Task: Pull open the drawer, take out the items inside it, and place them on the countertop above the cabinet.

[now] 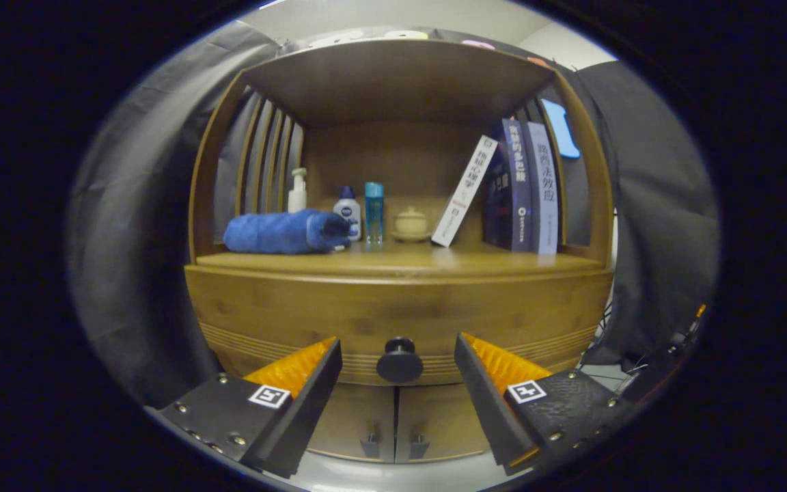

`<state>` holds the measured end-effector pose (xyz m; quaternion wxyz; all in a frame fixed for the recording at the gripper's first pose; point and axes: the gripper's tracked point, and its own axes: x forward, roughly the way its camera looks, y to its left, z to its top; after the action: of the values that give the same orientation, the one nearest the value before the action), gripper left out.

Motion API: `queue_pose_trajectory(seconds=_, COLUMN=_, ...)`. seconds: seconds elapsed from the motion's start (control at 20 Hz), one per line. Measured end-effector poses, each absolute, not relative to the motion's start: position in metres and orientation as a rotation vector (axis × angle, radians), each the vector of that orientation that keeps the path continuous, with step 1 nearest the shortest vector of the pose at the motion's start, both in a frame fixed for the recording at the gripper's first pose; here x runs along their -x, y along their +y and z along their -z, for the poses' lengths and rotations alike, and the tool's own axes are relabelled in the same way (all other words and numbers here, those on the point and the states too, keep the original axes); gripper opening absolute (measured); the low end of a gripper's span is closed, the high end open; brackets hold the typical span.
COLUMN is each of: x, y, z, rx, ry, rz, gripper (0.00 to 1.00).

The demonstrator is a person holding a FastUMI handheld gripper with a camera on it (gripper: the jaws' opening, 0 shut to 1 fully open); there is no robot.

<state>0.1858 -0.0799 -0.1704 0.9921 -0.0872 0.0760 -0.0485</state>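
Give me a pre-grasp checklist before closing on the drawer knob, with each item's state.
1. Hand-held gripper open wide enough for the knob: ok, fingers spread either side of it.
2. Knob centred between the fingers: ok.
3. Fingers touching the knob: not ok, a gap shows on both sides.
4. Drawer shut: ok, its front sits flush with the cabinet.
5. Room on the countertop for the items: ok, bare wood in front of the towel and books.
6. What lies in the drawer: cannot tell, it is closed.
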Motion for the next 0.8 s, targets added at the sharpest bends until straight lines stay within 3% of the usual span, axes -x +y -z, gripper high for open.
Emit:
queue_pose_trajectory(seconds=0.05, x=-0.19, y=-0.081, z=0.177, rx=0.173, ry=0.162, rz=0.093, gripper=1.0)
queue_pose_trajectory(seconds=0.25, x=-0.206, y=-0.085, z=0.195, rx=0.123, ry=0.182, rz=0.104, gripper=0.7)
queue_pose_trajectory(seconds=0.35, x=-0.208, y=-0.082, z=0.189, rx=0.126, ry=0.176, rz=0.093, gripper=0.7)
queue_pose_trajectory(seconds=0.5, x=-0.212, y=-0.084, z=0.195, rx=0.114, ry=0.149, rz=0.098, gripper=0.4)
queue_pose_trajectory(seconds=0.8, x=-0.213, y=-0.081, z=0.197, rx=0.038, ry=0.142, rz=0.059, gripper=0.41)
